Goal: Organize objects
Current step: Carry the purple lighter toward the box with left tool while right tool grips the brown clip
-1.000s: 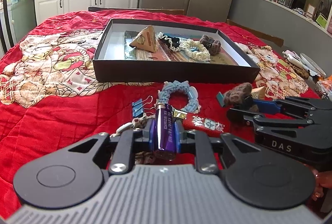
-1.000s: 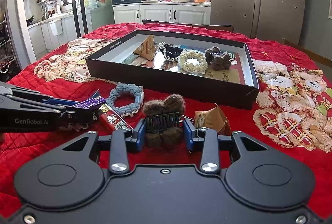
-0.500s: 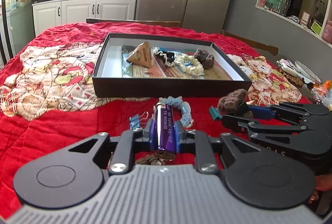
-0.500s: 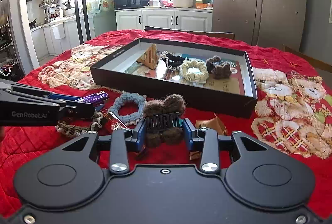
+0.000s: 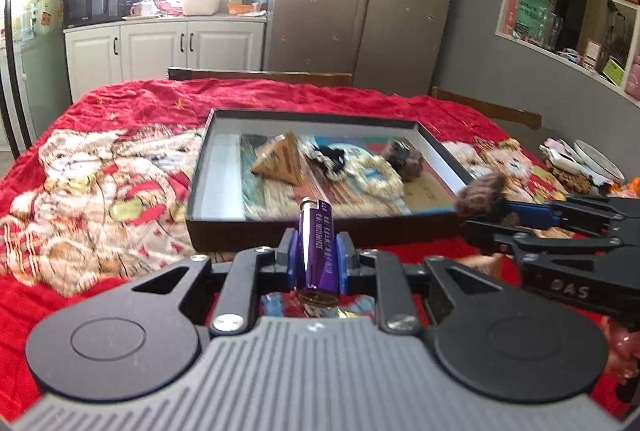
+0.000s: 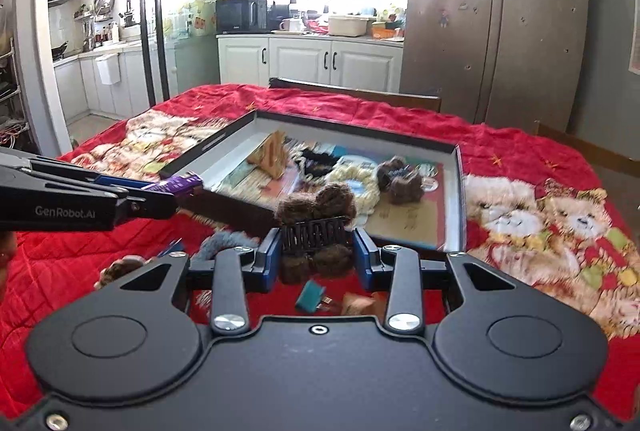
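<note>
Here, left gripper [image 5: 318, 255] pinching a purple lighter [image 5: 317, 247] upright, short of the black tray [image 5: 320, 227], right gripper [image 6: 316, 257] clamped on a brown furry hair clip [image 6: 316, 207], near the tray's front wall, blurred scrunchies, perhaps, inside the tray.

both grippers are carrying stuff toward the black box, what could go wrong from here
1. The purple lighter is pinched only at its middle by the left gripper, with both ends sticking out, so it could pivot or slip on the way.
2. The right gripper holds a fuzzy brown hair claw close beside the left one; they may bump over the black box.
3. The box already holds a cream scrunchie and another brown clip; a drop could land on them.
</note>
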`<state>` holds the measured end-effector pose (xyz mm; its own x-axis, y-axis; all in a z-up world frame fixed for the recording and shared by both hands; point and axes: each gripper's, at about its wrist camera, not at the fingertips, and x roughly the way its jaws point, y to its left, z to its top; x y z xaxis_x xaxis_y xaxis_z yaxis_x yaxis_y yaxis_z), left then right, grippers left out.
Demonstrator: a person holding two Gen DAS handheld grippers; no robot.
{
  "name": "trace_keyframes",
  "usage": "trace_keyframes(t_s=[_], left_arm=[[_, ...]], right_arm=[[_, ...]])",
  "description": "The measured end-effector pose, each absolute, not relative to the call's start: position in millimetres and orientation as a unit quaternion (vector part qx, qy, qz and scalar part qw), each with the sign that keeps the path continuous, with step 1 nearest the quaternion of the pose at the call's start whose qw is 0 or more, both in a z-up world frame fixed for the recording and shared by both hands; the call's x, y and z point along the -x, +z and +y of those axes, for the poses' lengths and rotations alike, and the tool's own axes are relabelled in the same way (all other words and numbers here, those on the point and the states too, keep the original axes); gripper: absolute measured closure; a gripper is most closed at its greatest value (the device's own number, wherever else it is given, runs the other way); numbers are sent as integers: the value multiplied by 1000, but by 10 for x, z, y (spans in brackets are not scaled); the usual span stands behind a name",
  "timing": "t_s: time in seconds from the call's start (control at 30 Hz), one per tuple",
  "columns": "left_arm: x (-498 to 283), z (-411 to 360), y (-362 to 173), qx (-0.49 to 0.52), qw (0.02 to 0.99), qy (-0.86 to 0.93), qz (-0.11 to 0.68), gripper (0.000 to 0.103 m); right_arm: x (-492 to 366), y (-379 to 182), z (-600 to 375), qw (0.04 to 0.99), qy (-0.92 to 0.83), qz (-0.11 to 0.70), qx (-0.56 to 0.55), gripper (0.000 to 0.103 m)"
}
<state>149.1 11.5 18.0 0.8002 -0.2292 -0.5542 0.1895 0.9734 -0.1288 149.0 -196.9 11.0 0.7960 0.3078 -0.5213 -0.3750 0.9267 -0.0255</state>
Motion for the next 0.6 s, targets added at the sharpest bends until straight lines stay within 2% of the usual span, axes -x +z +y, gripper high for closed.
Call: trace_keyframes(t_s=[0.3, 0.6], left_arm=[[-1845, 200, 238, 27, 951, -94, 292, 80], [-2249, 214, 136, 30, 950, -80, 301, 80]], right_arm=[[-1865, 248, -2146, 951, 151, 262, 62, 67], [-2292, 89, -2185, 948, 133, 284, 57, 67]])
